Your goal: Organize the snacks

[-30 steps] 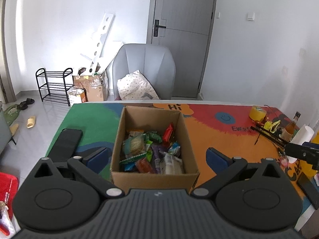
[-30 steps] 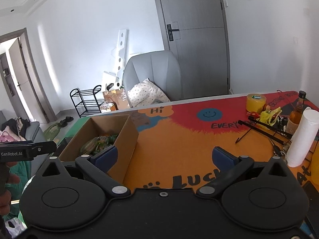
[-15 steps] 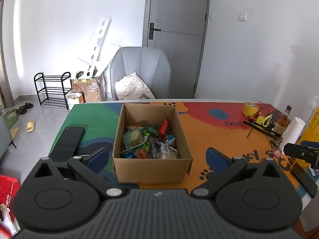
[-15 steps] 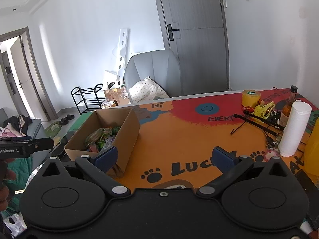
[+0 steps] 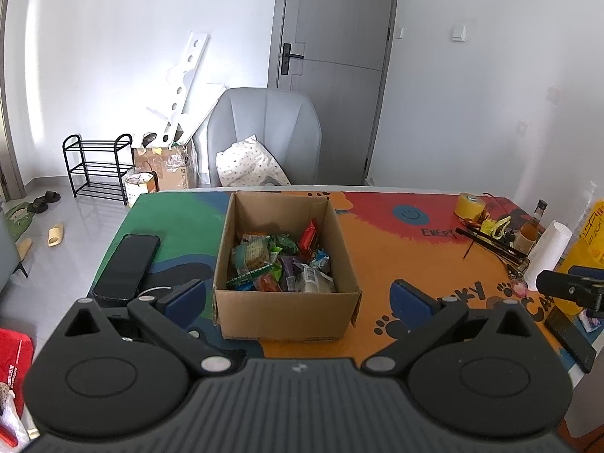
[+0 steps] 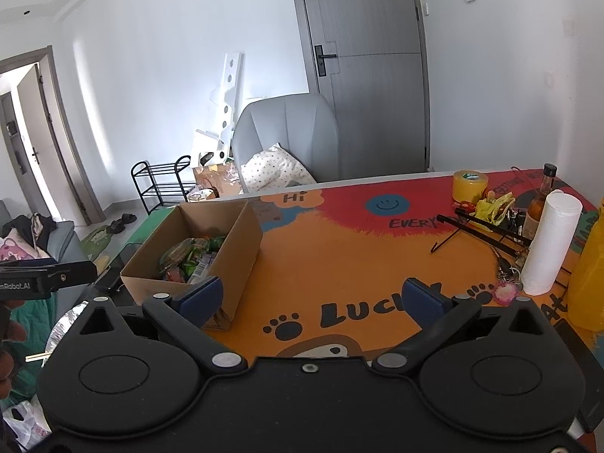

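An open cardboard box (image 5: 287, 313) stands on the colourful table mat, holding several wrapped snacks (image 5: 279, 260). My left gripper (image 5: 298, 298) is open and empty, held back from the box's near wall, one finger to each side of it. In the right wrist view the same box (image 6: 234, 260) is at the left with its snacks (image 6: 192, 256) showing. My right gripper (image 6: 313, 300) is open and empty above the orange part of the mat, right of the box; its left fingertip overlaps the box's near corner in the picture.
A black phone (image 5: 126, 264) lies left of the box. At the table's right stand a paper towel roll (image 6: 549, 241), a bottle (image 6: 540, 204), yellow tape (image 6: 470, 185), a black wire stand (image 6: 483, 230) and a yellow container (image 6: 589, 264). A grey chair (image 5: 264, 139) stands behind the table.
Both grippers have pulled back and up from the table, so the box looks smaller and farther. Both stay open and empty.
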Action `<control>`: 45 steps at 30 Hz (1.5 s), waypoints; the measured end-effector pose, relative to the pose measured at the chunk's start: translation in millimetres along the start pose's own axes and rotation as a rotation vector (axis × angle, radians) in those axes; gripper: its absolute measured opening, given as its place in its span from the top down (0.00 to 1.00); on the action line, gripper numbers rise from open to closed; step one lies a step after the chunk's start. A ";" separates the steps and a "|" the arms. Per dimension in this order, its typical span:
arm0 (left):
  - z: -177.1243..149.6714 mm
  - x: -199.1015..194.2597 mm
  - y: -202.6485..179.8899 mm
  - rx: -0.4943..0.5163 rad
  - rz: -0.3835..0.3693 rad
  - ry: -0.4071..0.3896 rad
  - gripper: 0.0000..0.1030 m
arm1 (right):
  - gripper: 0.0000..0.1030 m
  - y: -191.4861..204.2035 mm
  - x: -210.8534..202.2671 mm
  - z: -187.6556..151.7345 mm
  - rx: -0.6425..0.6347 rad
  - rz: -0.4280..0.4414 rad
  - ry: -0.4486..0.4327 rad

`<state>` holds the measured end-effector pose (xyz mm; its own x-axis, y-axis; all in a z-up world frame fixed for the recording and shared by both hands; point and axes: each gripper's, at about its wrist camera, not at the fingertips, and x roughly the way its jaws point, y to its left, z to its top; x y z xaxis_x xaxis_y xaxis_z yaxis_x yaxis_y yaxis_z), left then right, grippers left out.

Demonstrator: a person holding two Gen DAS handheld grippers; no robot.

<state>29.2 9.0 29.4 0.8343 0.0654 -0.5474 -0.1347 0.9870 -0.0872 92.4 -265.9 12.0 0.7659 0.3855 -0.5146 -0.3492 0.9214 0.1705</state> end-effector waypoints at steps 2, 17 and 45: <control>0.5 1.8 0.1 -0.001 0.001 0.002 0.00 | 0.00 0.7 1.0 0.2 -0.001 0.000 0.004; -1.6 6.3 0.1 -0.004 -0.002 0.007 0.00 | 0.00 -1.0 7.8 3.9 0.018 0.037 0.033; -2.3 -4.3 -2.9 0.006 0.008 -0.008 0.00 | 0.00 -1.1 1.8 4.7 0.015 0.055 0.010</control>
<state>24.8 5.5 30.0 0.8375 0.0743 -0.5414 -0.1380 0.9874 -0.0780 96.7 -266.0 14.8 0.7404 0.4352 -0.5122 -0.3826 0.8995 0.2111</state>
